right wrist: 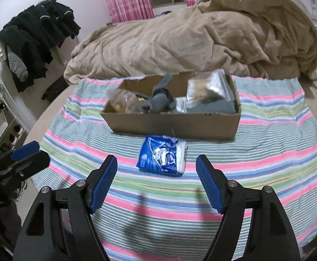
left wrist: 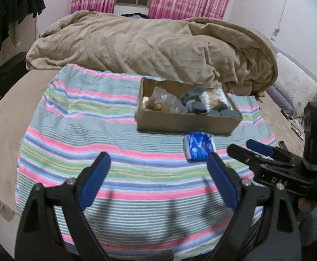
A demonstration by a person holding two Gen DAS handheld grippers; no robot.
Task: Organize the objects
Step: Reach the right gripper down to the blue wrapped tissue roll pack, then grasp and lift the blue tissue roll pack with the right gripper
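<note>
We hold both grippers over the striped towel (right wrist: 267, 130) on the bed. The right gripper (right wrist: 156, 163) has its fingers apart, the blue tissue pack (right wrist: 162, 158) at twelve o'clock, just before the cardboard box (right wrist: 173, 126). The left gripper (left wrist: 158, 163) is likewise spread, empty.

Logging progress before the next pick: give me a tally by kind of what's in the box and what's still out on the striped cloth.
Cardboard box: 1
Clear bag of brown items, in box: 1
Silvery packet, in box: 1
Grey cloth items, in box: a heap, count unclear
Blue tissue pack, on the cloth: 1
Total: 4, plus the grey heap
</note>
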